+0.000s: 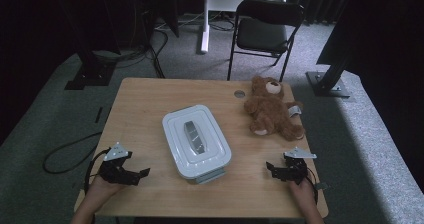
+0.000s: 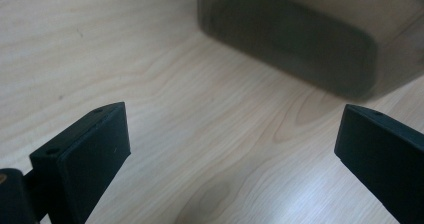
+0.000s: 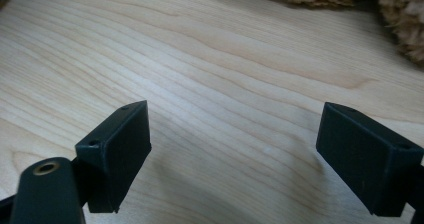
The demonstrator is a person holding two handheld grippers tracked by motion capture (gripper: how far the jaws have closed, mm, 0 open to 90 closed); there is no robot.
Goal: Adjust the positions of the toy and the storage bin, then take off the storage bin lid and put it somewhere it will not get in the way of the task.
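High view, start configuration: lidded grey box (image 1: 196, 141) at mid-desk, long axis slightly skewed, front latch (image 1: 209, 176) facing the near edge, presumably for access from the person's side. Brown teddy bear (image 1: 270, 106) lying just right of and beyond the box, apart from it, within reach of the right side. Left gripper (image 1: 141, 173) low over the wooden desk (image 1: 150, 99) near the front-left corner, jaws aimed toward the box; right gripper (image 1: 270, 168) mirrored near the front-right edge, below the bear. Symmetric flanking probably a ready stance: one side for the box, the other for the toy.

Left gripper view: jaws spread wide, nothing between them, bare wood below; smoky translucent box wall (image 2: 295, 39) ahead, near but not touched.

Right gripper view: jaws likewise released and empty; plush fur (image 3: 400, 19) at the upper right, apart from the pads (image 3: 367, 156). Lid seated on the box, so likely opening first.
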